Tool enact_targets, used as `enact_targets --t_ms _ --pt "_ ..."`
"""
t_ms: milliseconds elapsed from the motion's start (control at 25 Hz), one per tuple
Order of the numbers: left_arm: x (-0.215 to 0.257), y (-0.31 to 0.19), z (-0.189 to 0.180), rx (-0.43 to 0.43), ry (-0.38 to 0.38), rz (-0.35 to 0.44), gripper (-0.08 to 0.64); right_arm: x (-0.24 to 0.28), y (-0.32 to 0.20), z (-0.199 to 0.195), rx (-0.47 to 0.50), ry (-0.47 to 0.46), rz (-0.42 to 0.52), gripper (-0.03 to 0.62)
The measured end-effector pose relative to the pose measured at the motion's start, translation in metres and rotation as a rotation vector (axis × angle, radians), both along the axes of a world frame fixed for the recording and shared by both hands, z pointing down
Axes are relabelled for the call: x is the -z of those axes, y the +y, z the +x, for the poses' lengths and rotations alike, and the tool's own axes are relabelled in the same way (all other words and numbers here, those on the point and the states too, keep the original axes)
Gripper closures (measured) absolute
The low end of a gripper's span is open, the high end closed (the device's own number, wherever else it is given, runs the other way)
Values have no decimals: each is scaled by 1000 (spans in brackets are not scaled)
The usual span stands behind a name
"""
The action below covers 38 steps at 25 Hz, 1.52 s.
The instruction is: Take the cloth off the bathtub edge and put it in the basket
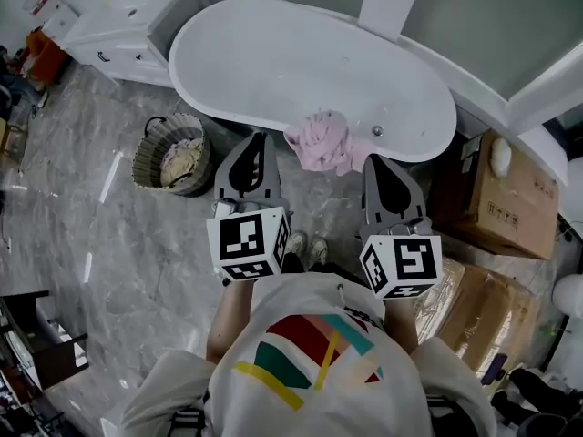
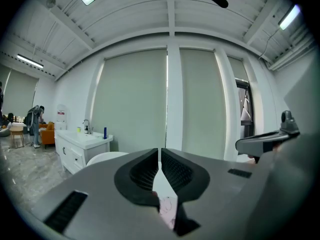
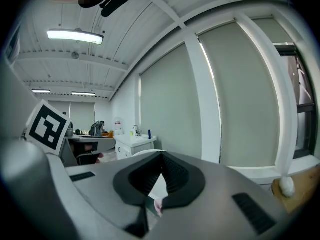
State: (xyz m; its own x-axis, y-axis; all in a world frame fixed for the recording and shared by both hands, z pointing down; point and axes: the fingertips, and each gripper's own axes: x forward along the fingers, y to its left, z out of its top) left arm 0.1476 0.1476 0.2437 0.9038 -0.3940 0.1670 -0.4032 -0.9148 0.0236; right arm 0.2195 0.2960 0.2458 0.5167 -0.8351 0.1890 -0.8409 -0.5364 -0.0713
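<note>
Grey marble floor, white oval bathtub (image 1: 273, 62) across the top of the head view, white vanity (image 1: 137, 16) at upper left, cardboard boxes (image 1: 496, 198) at right.

Pink cloth (image 1: 319, 142) – bunched and draped over the tub's near rim, part hanging down the outer wall. Woven basket (image 1: 150, 157) stands on the floor to the left of it, near the tub's end, with pale fabric already inside.

Left gripper (image 1: 259, 138) – jaws together, nothing clamped. Its tips sit just left of the cloth's edge, apart from it.

Right gripper (image 1: 375, 159) – jaws together too, empty. Its tips are just beside the cloth's right side. Whether they brush the fabric cannot be told from above.

So the cloth lies between the two grippers, at about the level of their tips, with neither pair of fingers on it.

In each gripper view the ribbed pads meet at the tips. A sliver of pink shows low through the gap behind them, beyond the jaws and not held.

Both grippers point towards the tub, close to level.
</note>
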Motion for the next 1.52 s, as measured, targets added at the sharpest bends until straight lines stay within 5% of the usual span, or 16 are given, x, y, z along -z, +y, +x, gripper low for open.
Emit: enact_targets --t_ms 680,840,1120,1520 --pt "-33 -30 76 -97 -60 34 524 -17 -14 77 -102 -10 19 581" --pt "-78 -45 106 -120 -96 59 524 -49 -24 110 -121 -12 6 581" --pt "-175 -68 142 -104 -142 -17 524 -132 -42 156 -134 -50 -14 581" --pt "-297 -58 160 -152 -212 -137 524 -250 -44 166 -163 -110 -50 580"
